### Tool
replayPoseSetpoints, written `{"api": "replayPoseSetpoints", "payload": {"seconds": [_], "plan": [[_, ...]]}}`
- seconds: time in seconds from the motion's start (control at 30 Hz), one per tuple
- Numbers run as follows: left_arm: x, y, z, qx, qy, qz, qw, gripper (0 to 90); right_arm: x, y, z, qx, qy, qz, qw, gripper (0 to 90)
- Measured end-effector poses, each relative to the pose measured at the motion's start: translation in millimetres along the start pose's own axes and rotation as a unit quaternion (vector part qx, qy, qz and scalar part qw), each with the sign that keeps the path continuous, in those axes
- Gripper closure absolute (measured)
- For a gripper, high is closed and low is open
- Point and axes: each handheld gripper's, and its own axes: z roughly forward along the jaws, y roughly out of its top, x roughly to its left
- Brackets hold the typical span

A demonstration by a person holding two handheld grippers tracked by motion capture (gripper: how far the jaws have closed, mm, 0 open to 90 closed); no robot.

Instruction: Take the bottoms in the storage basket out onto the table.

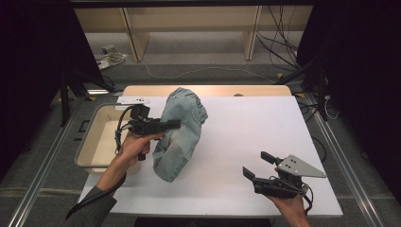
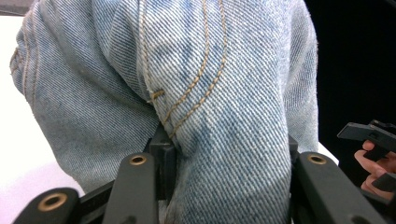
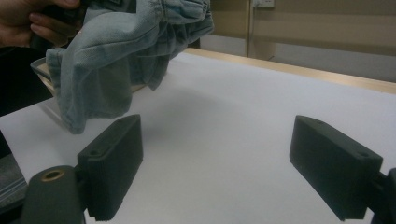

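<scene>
Above the white table (image 1: 236, 142), left gripper (image 1: 161, 125) pinches jeans (image 1: 182, 132) hanging lengthwise downward; right gripper (image 1: 257, 170) gapes empty.

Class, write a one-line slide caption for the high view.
Left claw lifts bunched denim garment beside the tub; right claw waits open.

You see the jeans (image 1: 181, 132) in pale, washed blue denim with a fine diagonal weave, and the seams (image 2: 196, 79) are double lines of tan-orange thread. Your left gripper (image 1: 172, 124) is black. In its own view the jaws are black with small brass-coloured rings. Your right gripper (image 1: 258, 165) is black too, with a grey plate (image 1: 299, 166) on top. The table (image 1: 246, 127) is plain white with a light wood edge. The bin (image 1: 97, 142) is beige inside.
</scene>
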Motion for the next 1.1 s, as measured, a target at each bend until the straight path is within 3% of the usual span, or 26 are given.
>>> {"api": "replayPoseSetpoints", "payload": {"seconds": [1.1], "plan": [[-7.1, -17.3, 38.7, 0.022, -0.001, -0.012, 0.9997, 56.8, -0.5, 0.1, -0.3, 0.000, -0.001, -0.001, 1.0000, 18.5]]}}
